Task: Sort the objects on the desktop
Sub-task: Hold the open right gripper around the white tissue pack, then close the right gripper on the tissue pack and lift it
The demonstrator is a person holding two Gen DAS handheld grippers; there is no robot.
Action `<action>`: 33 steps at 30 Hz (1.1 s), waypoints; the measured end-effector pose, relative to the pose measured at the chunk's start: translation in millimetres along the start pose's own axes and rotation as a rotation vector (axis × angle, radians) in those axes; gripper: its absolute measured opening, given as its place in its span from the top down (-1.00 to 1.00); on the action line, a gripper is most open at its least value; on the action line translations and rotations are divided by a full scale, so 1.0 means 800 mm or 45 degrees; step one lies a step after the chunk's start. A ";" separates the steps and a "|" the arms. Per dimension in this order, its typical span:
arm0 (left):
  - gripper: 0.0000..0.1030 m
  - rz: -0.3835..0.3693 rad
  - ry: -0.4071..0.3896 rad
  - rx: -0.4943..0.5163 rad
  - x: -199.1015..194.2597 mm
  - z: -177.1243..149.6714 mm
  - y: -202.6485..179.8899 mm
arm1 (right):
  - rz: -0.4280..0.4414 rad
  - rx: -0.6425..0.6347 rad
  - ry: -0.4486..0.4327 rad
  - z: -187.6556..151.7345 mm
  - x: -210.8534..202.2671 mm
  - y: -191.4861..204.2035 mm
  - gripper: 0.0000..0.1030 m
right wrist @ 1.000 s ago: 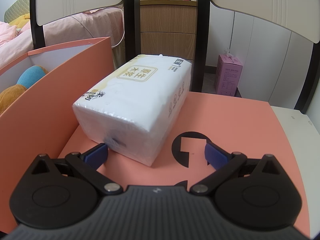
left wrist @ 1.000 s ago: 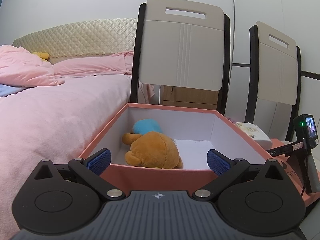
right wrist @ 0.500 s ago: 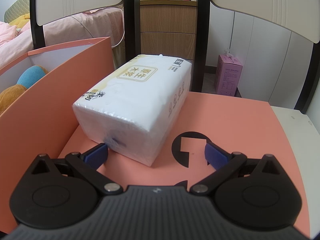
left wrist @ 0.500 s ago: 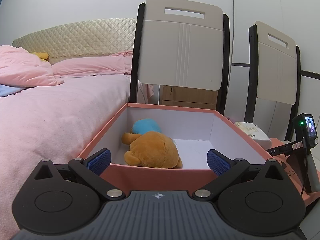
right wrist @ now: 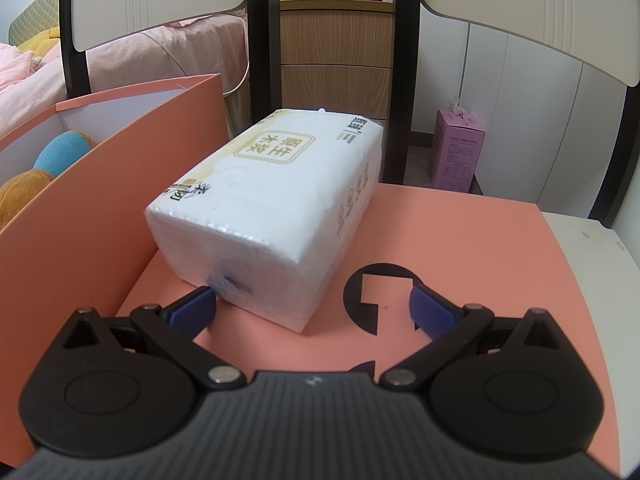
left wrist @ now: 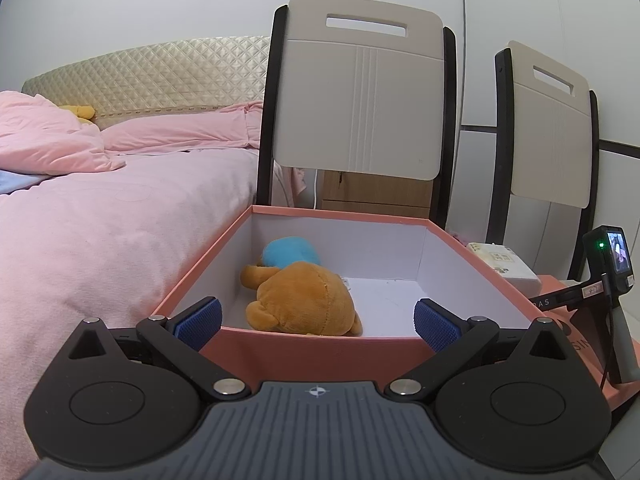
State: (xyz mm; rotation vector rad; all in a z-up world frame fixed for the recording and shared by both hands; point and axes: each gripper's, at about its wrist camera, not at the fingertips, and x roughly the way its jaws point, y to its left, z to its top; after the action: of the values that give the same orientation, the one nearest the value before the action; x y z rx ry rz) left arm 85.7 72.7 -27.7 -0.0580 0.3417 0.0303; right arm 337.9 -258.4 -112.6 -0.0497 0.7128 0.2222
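Just ahead of the released right gripper (right wrist: 312, 310), the tissue pack (right wrist: 272, 208) looks light, soft and slippery-wrapped, best pinched across its short width; the left gripper (left wrist: 318, 322) is also released.

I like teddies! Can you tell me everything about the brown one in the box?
The brown plush toy looks soft and fuzzy, golden-brown, with a seam down its rounded back. It lies slumped on the white floor of the pink box, near the front wall, a stubby limb sticking out left. A blue plush is tucked right behind it. No claw touches it.
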 end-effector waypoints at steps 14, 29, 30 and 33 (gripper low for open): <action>-1.00 -0.016 0.002 -0.005 0.000 0.000 0.001 | 0.000 0.000 0.000 0.000 0.000 0.000 -1.00; -1.00 -0.050 0.000 -0.012 -0.003 0.000 -0.003 | 0.000 0.000 0.000 0.000 0.000 0.000 -1.00; -1.00 -0.053 0.000 -0.013 -0.003 0.000 -0.004 | 0.000 0.000 0.000 0.000 0.000 0.000 -1.00; -1.00 -0.059 0.002 -0.014 -0.003 0.000 -0.004 | 0.000 0.000 0.000 0.000 0.000 0.000 -1.00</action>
State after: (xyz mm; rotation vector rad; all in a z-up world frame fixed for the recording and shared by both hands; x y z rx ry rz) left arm 83.5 69.8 -27.0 -0.0771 0.3419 -0.0135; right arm 337.9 -258.2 -112.8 -0.0499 0.7131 0.2218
